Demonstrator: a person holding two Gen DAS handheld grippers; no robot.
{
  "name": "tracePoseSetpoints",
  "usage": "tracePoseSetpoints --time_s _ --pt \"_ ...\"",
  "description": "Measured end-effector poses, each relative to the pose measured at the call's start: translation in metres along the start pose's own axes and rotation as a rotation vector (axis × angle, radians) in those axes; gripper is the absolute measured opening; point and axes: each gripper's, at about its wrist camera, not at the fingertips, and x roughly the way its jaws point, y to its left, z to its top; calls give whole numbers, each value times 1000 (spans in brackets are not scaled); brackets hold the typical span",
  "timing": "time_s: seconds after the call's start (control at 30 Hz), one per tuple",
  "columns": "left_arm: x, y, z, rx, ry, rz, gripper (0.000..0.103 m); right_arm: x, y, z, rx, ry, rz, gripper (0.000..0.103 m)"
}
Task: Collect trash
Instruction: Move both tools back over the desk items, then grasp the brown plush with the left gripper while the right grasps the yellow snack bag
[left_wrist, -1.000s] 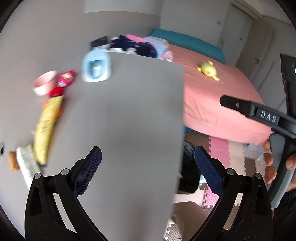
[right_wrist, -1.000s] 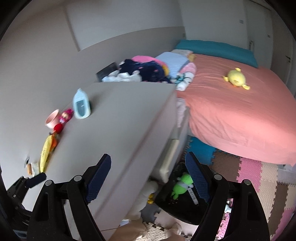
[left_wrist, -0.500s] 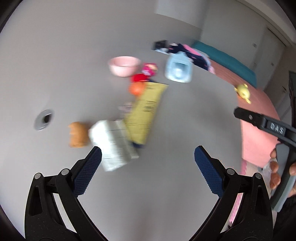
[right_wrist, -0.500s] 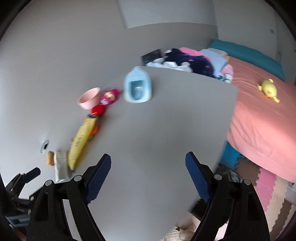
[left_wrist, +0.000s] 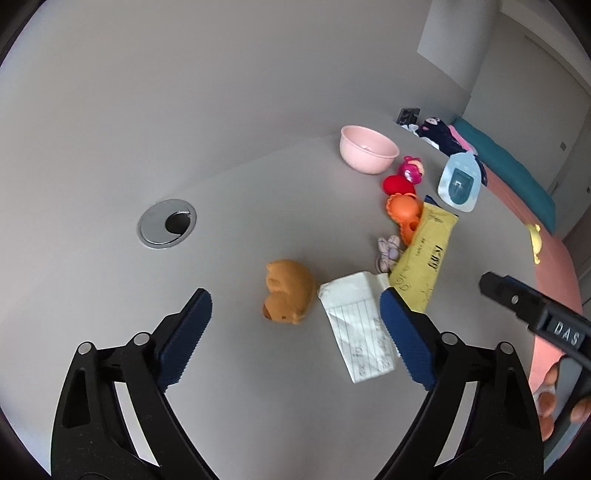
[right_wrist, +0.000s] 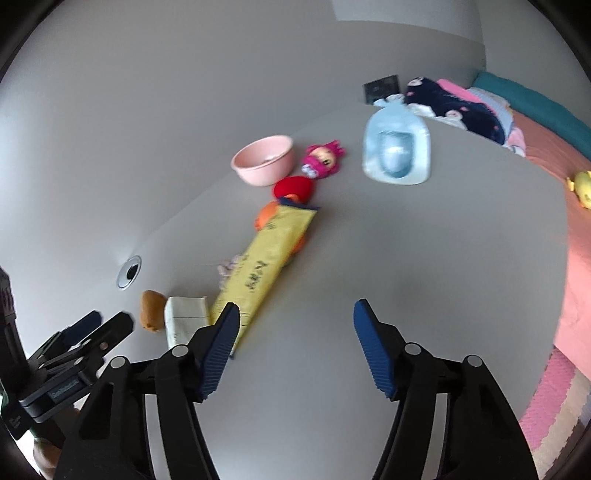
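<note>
The left gripper (left_wrist: 295, 325) hangs wide apart over the grey worktop (left_wrist: 229, 398); a white paper wrapper (left_wrist: 356, 325) lies at its 3 o'clock, touching a yellow packet (left_wrist: 424, 258) at 1 o'clock; the right gripper (right_wrist: 293, 343) also gapes wide, the packet at its 11 o'clock.

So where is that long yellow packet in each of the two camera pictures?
Left wrist view: the yellow packet lies right of centre, just beyond the left gripper, whose right finger covers its near end.
Right wrist view: it runs diagonally left of centre, its near end behind the right gripper.
Shared landmark: the pink bowl, beyond the packet's far end.
</note>
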Motion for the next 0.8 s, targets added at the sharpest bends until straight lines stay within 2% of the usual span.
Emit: tracePoseSetpoints --time_s 0.13,0.3,0.57,0.6,0.63,0.67,0.7,0.73,0.8 --pt "15 8 2 -13 22 18 81 20 6 2 7 34 6 52" --pt "27 21 6 -50 35 27 74 36 6 3 53 44 30 51" --pt "41 28 5 -49 68 36 74 62 7 4 158 75 136 51" --pt "43 28 5 -48 71 40 74 65 8 5 161 79 157 43" --pt "44 29 5 -51 72 42 74 67 10 5 160 84 168 30" --pt "45 30 4 -54 72 44 71 68 11 4 154 87 173 25" --pt "46 31 5 -55 76 44 64 66 12 3 147 78 175 18" --pt "46 32 5 -51 75 47 62 64 13 3 137 66 170 13" --pt "47 33 5 -46 73 53 58 56 15 3 107 37 145 11"
